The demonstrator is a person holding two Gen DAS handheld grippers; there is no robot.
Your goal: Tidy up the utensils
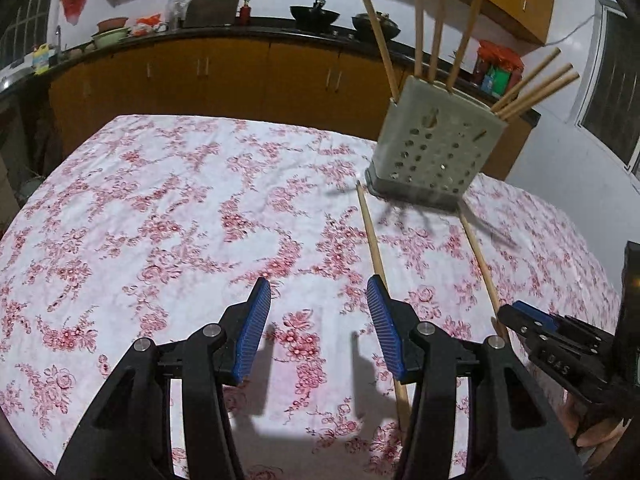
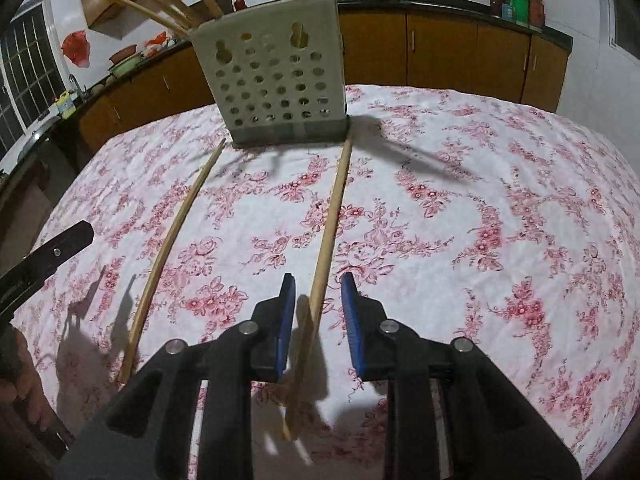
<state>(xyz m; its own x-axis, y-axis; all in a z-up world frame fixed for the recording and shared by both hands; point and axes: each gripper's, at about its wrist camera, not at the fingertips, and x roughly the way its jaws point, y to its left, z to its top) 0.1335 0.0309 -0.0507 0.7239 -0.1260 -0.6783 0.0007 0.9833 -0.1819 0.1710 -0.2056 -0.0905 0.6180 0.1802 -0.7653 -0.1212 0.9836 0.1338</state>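
Chopsticks: two lie loose on the flowered cloth of the table (image 2: pixel 480 184), the rest stand in a holder.

The perforated grey holder (image 2: pixel 276 92) stands upright at the far side of the table with several chopsticks (image 1: pixel 436 36) leaning out of its top. One loose chopstick (image 2: pixel 328 224) runs from the holder's base toward the right tool (image 2: pixel 318 312), and its near part passes between the blue pads (image 2: pixel 352 320), which stand apart on either side of it without gripping. I cannot tell whether a pad touches it. The other loose chopstick (image 2: pixel 172 240) lies to the left of the first, well apart from it, one end near the holder. The left tool (image 1: pixel 318 324) hovers over bare cloth with its pads wide apart, this second chopstick just beside its right finger (image 1: pixel 384 320).
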